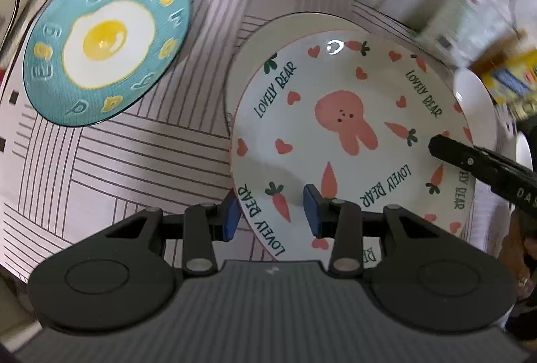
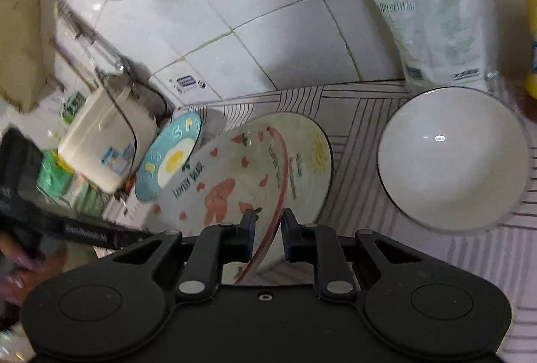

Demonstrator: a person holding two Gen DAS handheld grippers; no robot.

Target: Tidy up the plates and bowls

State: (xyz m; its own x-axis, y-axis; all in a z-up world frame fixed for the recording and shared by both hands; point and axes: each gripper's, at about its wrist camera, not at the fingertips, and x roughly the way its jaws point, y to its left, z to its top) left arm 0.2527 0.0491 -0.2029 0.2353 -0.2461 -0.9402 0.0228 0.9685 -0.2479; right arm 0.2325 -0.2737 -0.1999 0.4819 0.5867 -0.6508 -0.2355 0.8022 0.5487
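A white plate with a pink rabbit, carrots and "LOVELY BEAR" lettering (image 1: 342, 128) hangs tilted above a second white plate (image 1: 268, 37) that has a sun drawing (image 2: 317, 151). My left gripper (image 1: 272, 213) is shut on the rabbit plate's near rim, one blue pad outside the edge and one on the inside. My right gripper (image 2: 268, 228) is shut on the opposite rim of the rabbit plate (image 2: 218, 195). One of its black fingers (image 1: 470, 161) lies across that plate's far side. A teal fried-egg plate (image 1: 107, 44) lies flat at the left. A white bowl (image 2: 453, 158) stands on the right.
A striped cloth (image 1: 134, 154) covers the table, which ends at a tiled wall (image 2: 268, 37). A white appliance (image 2: 107, 144) and green packs (image 2: 57, 175) crowd the left end. A tube and plastic bag (image 2: 419, 27) lean on the wall. A yellow box (image 1: 510, 77) stands near the bowl.
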